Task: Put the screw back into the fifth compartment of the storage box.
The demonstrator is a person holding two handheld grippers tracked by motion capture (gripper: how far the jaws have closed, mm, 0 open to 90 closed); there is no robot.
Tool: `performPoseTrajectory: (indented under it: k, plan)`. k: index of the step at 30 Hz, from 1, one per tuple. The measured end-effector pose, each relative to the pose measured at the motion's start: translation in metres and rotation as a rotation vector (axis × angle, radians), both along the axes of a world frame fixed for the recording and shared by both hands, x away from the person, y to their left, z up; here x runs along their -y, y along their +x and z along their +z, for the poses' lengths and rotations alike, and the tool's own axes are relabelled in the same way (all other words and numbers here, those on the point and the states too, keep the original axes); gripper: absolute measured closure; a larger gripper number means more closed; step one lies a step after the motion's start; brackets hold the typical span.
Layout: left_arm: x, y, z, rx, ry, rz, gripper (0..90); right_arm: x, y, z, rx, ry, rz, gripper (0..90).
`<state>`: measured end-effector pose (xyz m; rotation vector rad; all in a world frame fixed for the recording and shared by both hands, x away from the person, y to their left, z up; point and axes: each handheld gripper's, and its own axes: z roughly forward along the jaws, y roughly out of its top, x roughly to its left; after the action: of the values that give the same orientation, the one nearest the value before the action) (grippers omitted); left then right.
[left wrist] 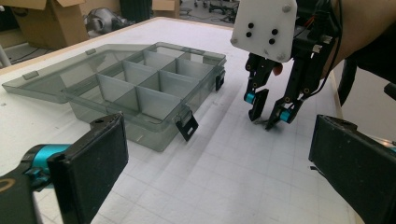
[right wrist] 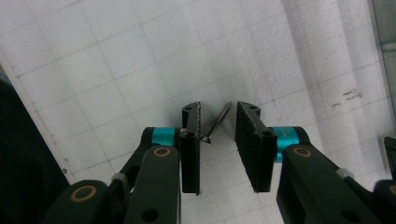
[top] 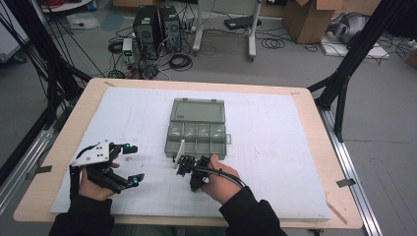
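White gridded matting (top: 275, 147) covers the wooden table (top: 93, 93), which stands on a grey floor strewn with cables, two computer towers (top: 156, 24) and cardboard boxes (top: 307, 19).

1. Screw (right wrist: 215, 122). It lies on the mat between the two jaws of the right gripper (right wrist: 218, 140), near the front edge of the mat and just in front of the organiser box. In the right gripper view it lies diagonally, its head beside the left-hand jaw and its tip beside the right-hand jaw. Whether the pads already press on it cannot be told; a narrow gap shows on each side of its shank.

2. Right gripper (top: 189, 164). It points down at the mat, held in the person's right hand (top: 221, 182). Its jaws stand narrow, bracketing the screw. In the left gripper view the right gripper (left wrist: 266, 119) has both fingertips down at the mat surface.

3. Organiser box (top: 196, 132). This grey translucent box sits at the middle of the mat, lid (top: 198, 110) folded back flat toward the far edge. Its compartments (left wrist: 154, 84) are divided by upright partitions. A black latch (left wrist: 187, 127) hangs open at its near wall.

4. Left gripper (top: 129, 164). It rests near the front left corner of the mat, held in the left hand (top: 93, 189), well apart from the box. Its jaws stand wide with nothing between them.
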<state>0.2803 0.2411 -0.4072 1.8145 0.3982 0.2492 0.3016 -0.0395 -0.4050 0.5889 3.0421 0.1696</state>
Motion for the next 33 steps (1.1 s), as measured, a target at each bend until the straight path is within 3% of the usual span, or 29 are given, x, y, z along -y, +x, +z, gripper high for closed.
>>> performPoseTrajectory:
  k: [5,12,19,24,25,32,33]
  plan:
    - [0.000,0.000,0.000,-0.002,0.000,-0.001,5.0,-0.001,0.000,0.000,-0.021,-0.003,-0.004,83.7]
    - [0.000,-0.001,0.001,-0.003,0.001,-0.002,5.0,0.001,0.001,0.000,-0.024,0.007,0.017,85.2]
    - [0.000,-0.001,0.001,-0.002,-0.002,-0.001,5.0,0.010,-0.001,0.002,-0.016,0.063,0.023,85.2]
    - [0.000,-0.001,0.001,-0.001,-0.002,-0.001,5.0,0.022,0.000,0.017,0.016,0.164,0.037,85.2]
    - [0.000,-0.001,0.001,-0.001,-0.002,-0.001,5.0,0.022,0.000,0.017,0.016,0.164,0.037,85.2]
    - [0.000,-0.001,0.001,0.001,-0.003,0.001,5.0,0.041,0.004,0.037,0.105,0.324,0.052,85.1]
    - [0.000,-0.001,0.001,0.000,-0.004,0.000,5.0,0.041,0.004,0.037,0.105,0.324,0.052,85.1]
